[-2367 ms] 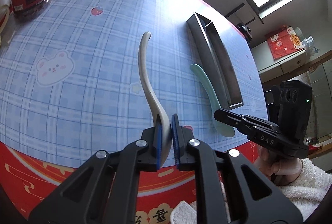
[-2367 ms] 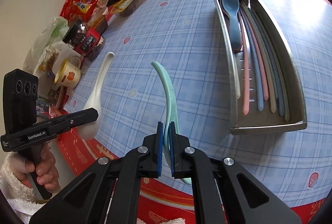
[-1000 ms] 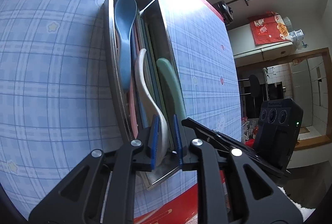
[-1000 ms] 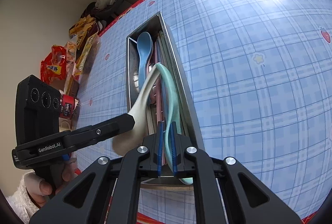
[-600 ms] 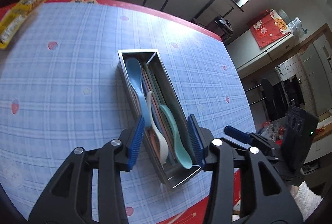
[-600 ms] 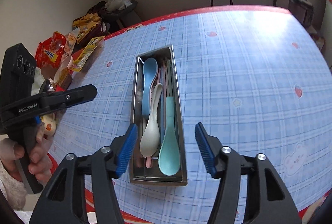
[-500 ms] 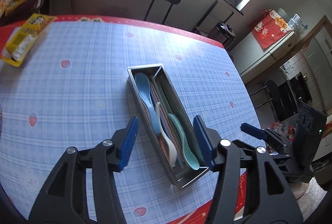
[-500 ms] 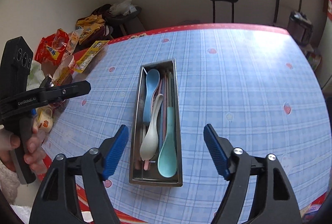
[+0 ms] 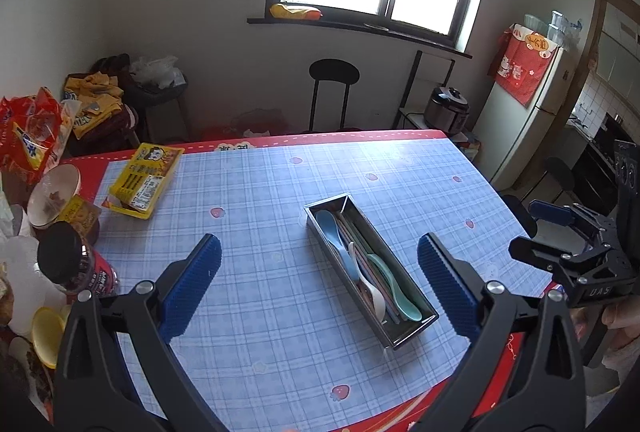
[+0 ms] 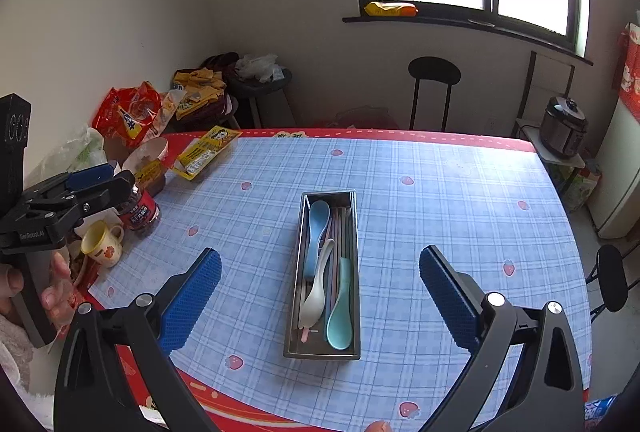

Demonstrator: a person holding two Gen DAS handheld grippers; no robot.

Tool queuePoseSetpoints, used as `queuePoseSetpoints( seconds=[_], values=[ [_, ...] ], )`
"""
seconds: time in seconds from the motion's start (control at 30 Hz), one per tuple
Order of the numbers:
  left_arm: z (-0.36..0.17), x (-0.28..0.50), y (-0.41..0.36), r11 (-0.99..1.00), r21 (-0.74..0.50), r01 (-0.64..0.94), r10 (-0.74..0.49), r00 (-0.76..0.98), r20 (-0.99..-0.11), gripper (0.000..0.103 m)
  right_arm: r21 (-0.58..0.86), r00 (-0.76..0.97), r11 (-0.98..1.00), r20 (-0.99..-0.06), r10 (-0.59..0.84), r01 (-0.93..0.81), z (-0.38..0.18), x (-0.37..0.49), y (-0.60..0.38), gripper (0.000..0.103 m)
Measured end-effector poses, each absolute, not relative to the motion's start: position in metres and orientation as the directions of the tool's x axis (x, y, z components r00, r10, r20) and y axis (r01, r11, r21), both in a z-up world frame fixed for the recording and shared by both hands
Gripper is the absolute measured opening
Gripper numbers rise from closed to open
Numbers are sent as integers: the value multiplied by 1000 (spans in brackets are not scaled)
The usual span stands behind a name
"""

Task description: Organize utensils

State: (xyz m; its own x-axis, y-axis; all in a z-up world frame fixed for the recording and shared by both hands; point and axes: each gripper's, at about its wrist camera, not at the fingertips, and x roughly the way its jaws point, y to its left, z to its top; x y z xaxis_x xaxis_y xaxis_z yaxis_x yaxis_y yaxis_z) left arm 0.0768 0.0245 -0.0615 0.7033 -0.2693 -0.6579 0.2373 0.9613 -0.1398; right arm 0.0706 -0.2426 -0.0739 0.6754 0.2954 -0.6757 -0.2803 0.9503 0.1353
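Note:
A steel utensil tray (image 9: 412, 336) (image 10: 352, 216) stands on the blue checked table. In it lie a white spoon (image 9: 374, 298) (image 10: 316, 296), a mint green spoon (image 9: 394, 292) (image 10: 341, 316), a blue spoon (image 9: 334, 236) (image 10: 316, 232) and several chopsticks. My left gripper (image 9: 320, 288) is wide open and empty, held high and back from the tray; it also shows at the left of the right wrist view (image 10: 86, 181). My right gripper (image 10: 320, 296) is wide open and empty above the tray's near end; it also shows at the right of the left wrist view (image 9: 544, 232).
Along the table's left edge stand a red-labelled jar (image 9: 76, 266) (image 10: 138, 209), a yellow mug (image 10: 102, 240), a yellow snack packet (image 9: 146, 179) (image 10: 206, 151), a bowl (image 9: 52, 193) and snack bags (image 10: 130, 119). A black stool (image 9: 334, 87) (image 10: 434, 87) stands beyond the far edge.
Both grippers let go of their spoons in the tray, opened wide and pulled up and back. The white and mint spoons now lie in the tray.

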Motion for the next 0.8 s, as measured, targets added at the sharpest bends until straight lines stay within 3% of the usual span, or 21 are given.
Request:
queuePoseSetpoints(
  seconds=[0.8],
  values=[
    [-22, 24, 31, 978, -72, 194, -198, 780, -594, 97, 104, 771, 969, -590, 242, -225, -22, 25, -257, 97]
  ],
)
